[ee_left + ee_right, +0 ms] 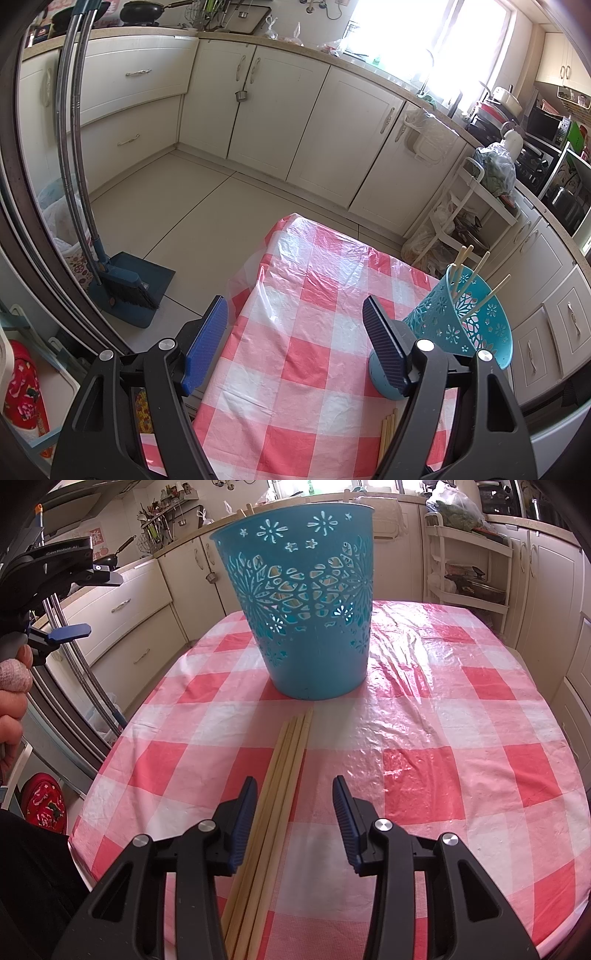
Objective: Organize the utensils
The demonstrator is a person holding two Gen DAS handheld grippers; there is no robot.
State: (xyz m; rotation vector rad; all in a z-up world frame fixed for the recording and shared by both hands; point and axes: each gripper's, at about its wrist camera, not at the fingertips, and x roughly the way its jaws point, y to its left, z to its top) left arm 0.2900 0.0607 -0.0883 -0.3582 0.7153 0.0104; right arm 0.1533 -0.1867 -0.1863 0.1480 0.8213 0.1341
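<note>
A teal cut-out basket [306,620] stands upright on the red-and-white checked table [461,709]; in the left wrist view the basket [469,317] holds several wooden chopsticks [480,273] that stick out of its rim. A bundle of loose chopsticks [291,746] lies on the cloth in front of the basket. My right gripper [294,790] is open over the bundle, which runs between its fingers close to the left one and apart from the right one. My left gripper [295,314] is open and empty, left of the basket near the table's edge; a hand [11,686] holds it.
A blue broom and dustpan [125,288] lean by a metal-edged unit left of the table. A white rack trolley [476,206] with bags stands beyond the table's far right corner. Cream cabinets [280,110] line the walls. A red floral bag [44,805] sits low at the left.
</note>
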